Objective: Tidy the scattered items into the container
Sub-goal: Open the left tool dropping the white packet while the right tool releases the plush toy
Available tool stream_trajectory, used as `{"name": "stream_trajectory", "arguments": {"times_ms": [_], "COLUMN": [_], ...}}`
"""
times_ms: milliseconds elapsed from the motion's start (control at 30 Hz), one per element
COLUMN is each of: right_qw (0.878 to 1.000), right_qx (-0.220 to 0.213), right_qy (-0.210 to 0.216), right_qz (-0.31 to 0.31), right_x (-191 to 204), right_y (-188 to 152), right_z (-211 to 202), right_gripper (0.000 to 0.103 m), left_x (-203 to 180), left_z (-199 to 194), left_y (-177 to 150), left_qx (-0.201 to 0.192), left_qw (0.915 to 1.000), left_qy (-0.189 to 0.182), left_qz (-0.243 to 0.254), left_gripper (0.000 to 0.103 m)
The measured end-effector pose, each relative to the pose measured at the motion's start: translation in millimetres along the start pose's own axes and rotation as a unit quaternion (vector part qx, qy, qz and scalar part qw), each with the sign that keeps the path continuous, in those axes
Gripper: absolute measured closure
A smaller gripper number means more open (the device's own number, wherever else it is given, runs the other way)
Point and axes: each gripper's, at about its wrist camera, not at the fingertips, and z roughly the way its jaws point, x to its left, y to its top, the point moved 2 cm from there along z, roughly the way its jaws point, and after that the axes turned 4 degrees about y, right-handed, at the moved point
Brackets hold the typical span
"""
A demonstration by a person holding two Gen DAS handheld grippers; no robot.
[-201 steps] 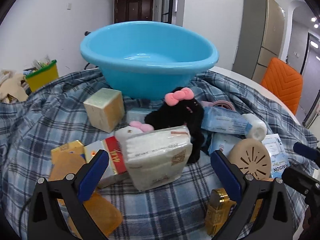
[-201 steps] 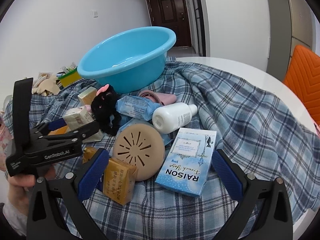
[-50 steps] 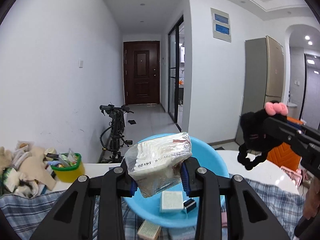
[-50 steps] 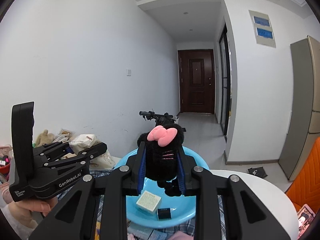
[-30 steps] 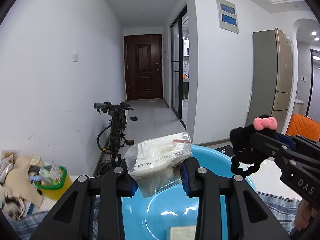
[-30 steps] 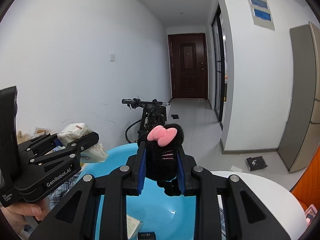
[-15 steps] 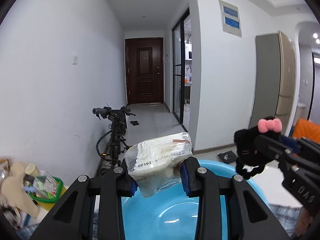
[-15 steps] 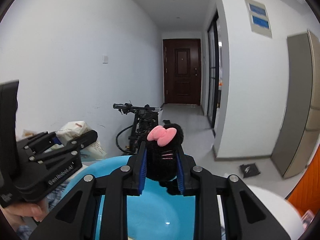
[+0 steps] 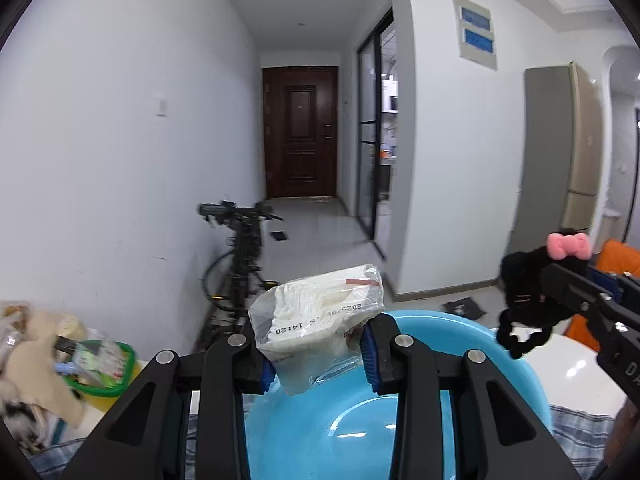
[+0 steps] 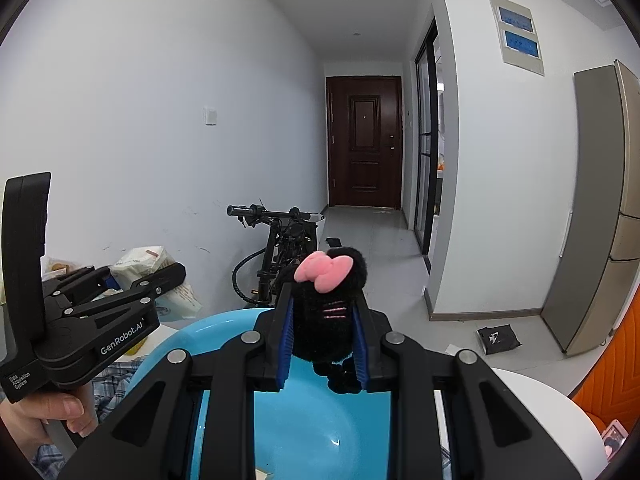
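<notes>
My left gripper (image 9: 318,350) is shut on a clear-wrapped pack of white tissues (image 9: 320,312), held above the blue plastic basin (image 9: 340,420). In the right wrist view my right gripper (image 10: 322,344) is shut on a black plush toy (image 10: 324,320) with a pink bow, also over the blue basin (image 10: 312,420). The plush toy (image 9: 524,292) shows at the right of the left wrist view, and the tissue pack (image 10: 148,264) at the left of the right wrist view. A hand (image 10: 44,412) holds the left gripper's handle.
A bicycle (image 10: 280,248) leans by the white wall behind the basin. A green and yellow tub (image 9: 100,368) with clutter stands at the left. Blue checked cloth (image 9: 580,432) covers the white round table (image 10: 552,420). An orange chair (image 10: 612,376) is at the right.
Both grippers have edged forward over the basin with their loads still held. The basin now fills more of the lower view and the items inside it have slipped out of sight.
</notes>
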Motion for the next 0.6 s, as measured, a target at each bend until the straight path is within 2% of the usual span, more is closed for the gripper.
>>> {"name": "stream_trajectory", "arguments": {"times_ms": [67, 133, 200, 267, 300, 367, 467, 600], "right_qw": [1.000, 0.999, 0.998, 0.997, 0.996, 0.993, 0.990, 0.989], "right_qx": [0.011, 0.046, 0.063, 0.079, 0.090, 0.114, 0.136, 0.135], "right_qy": [0.005, 0.020, 0.020, 0.021, 0.022, 0.031, 0.035, 0.036], "right_qz": [0.000, 0.002, 0.003, 0.005, 0.011, 0.023, 0.031, 0.037], "right_x": [0.7, 1.6, 0.9, 1.4, 0.4, -2.6, -9.0, -17.0], "right_y": [0.0, -1.2, -1.1, -2.2, -2.9, -4.6, -5.0, -4.8], "right_z": [0.8, 6.7, 9.9, 11.5, 13.4, 17.1, 22.2, 21.1], "right_gripper": [0.080, 0.080, 0.080, 0.080, 0.080, 0.080, 0.080, 0.080], "left_x": [-1.8, -5.4, -9.1, -12.2, -14.2, -20.3, -26.7, -30.8], "left_z": [-3.6, -1.8, 11.1, 24.2, 26.3, 23.7, 21.5, 22.4], "left_y": [3.9, 7.1, 4.6, -3.2, -5.7, -6.9, -8.5, -12.5], "left_qx": [0.010, 0.039, 0.129, 0.216, 0.236, 0.246, 0.255, 0.268], "left_qw": [0.9998, 0.9990, 0.9914, 0.9752, 0.9709, 0.9688, 0.9662, 0.9623], "left_qy": [-0.014, -0.020, 0.007, 0.039, 0.025, -0.008, -0.024, -0.039], "left_qz": [-0.006, -0.009, -0.021, -0.024, -0.029, -0.030, -0.024, -0.029], "left_gripper": [0.067, 0.067, 0.067, 0.067, 0.067, 0.067, 0.067, 0.067]}}
